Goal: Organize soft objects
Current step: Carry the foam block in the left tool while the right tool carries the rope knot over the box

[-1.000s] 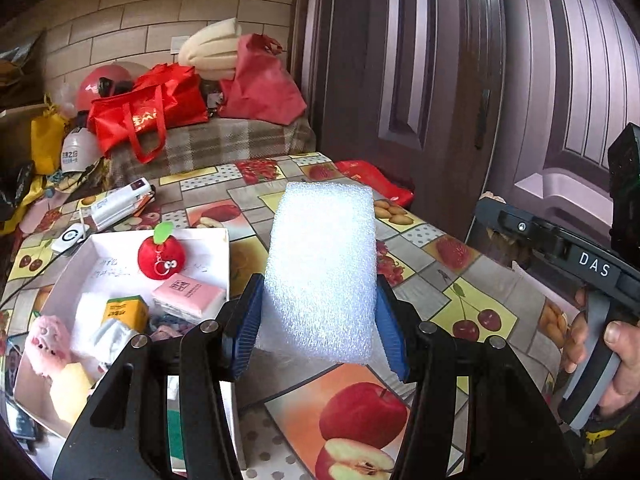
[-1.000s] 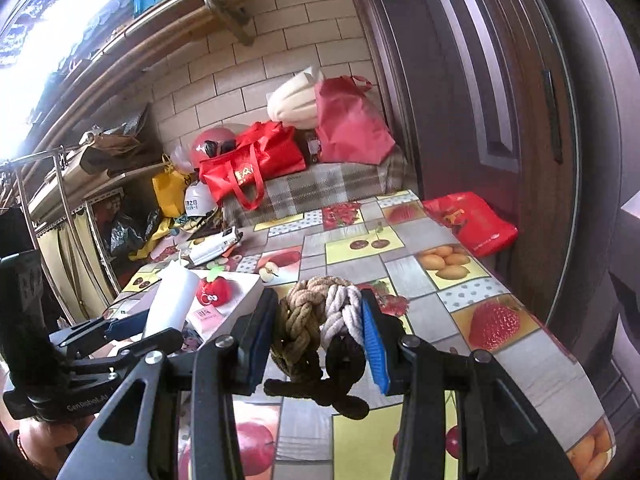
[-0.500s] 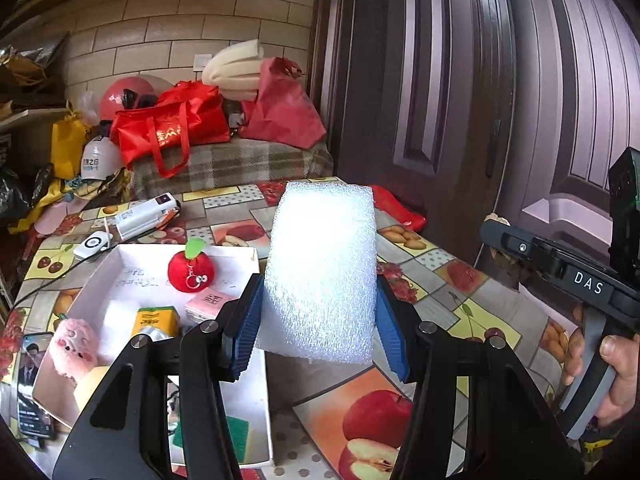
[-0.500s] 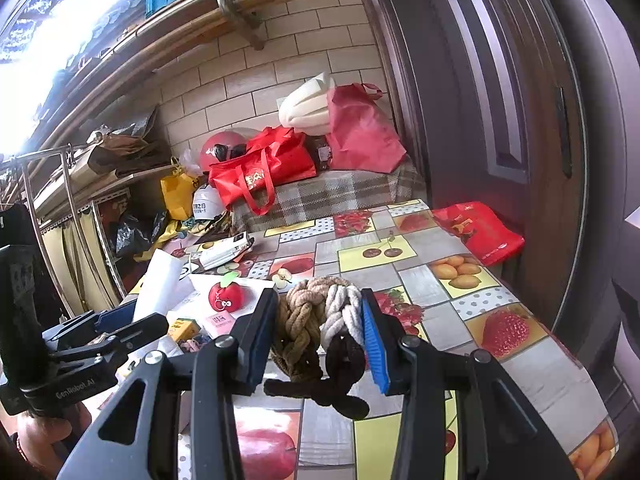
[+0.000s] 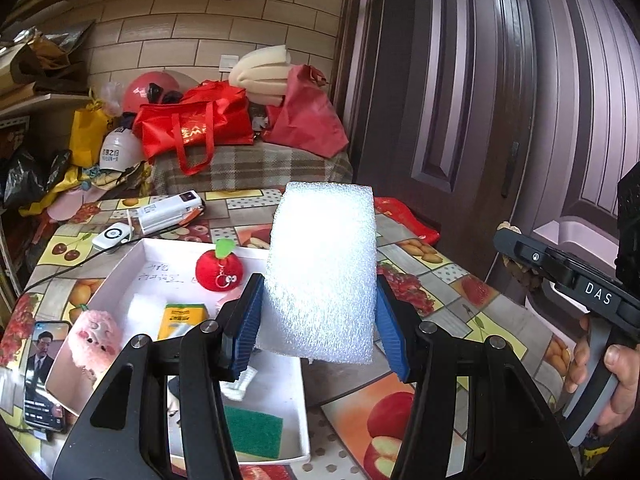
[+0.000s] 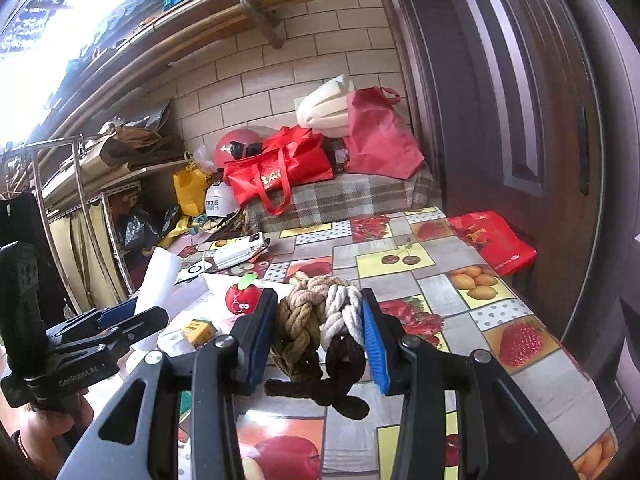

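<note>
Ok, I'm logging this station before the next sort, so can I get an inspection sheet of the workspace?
Surface: fruit-print tablecloth.
Job's things: white foam block, knotted rope toy; white tray holds apple plush, pink plush, green scouring pad.
Clutter: phone, power bank.
Grippers: left claw shut on foam; right claw shut on rope.
Cables: dark cable beside tray.
Surroundings: red bags, dark door.
</note>
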